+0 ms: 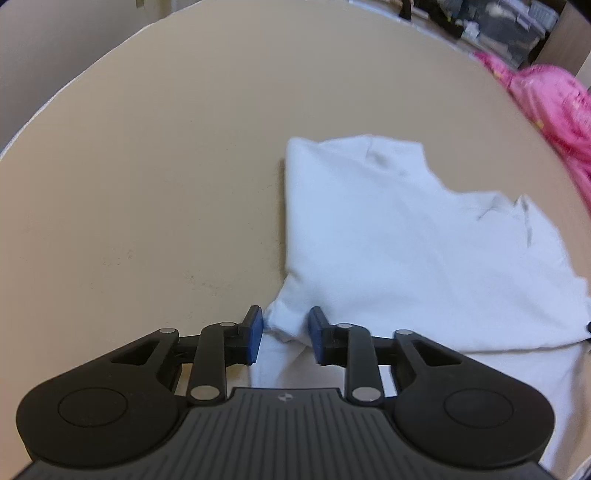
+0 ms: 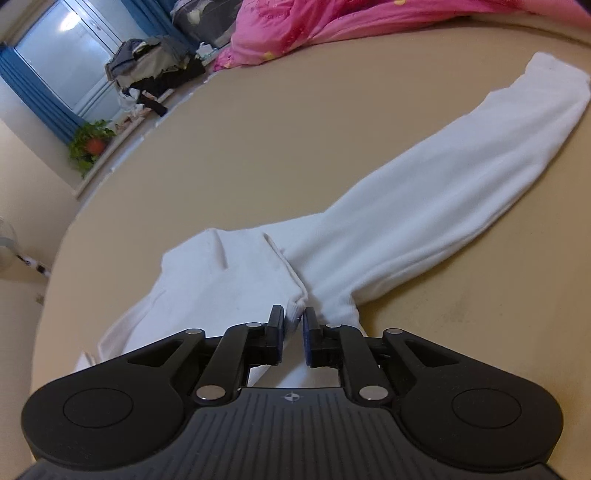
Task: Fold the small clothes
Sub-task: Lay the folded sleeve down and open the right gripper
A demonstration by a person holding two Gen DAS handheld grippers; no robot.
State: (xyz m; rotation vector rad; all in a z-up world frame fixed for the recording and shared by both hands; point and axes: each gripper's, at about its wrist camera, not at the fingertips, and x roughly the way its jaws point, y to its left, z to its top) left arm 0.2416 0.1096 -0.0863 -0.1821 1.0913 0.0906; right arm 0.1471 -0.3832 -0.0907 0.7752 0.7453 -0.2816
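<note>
A white long-sleeved garment (image 1: 388, 229) lies partly folded on the tan table (image 1: 147, 166). My left gripper (image 1: 286, 330) is open, its blue pads on either side of a raised bunch of the garment's near left corner, with gaps showing. In the right wrist view the garment (image 2: 229, 273) has one long sleeve (image 2: 443, 195) stretched out to the far right. My right gripper (image 2: 294, 328) is nearly closed, pinching a ribbed edge of the white fabric between its jaws.
A pink quilt (image 1: 550, 96) lies at the table's far right; it also shows in the right wrist view (image 2: 314, 26). A pile of dark clothes (image 2: 155, 70), a potted plant (image 2: 90, 144) and a window with blue curtains stand beyond the table edge.
</note>
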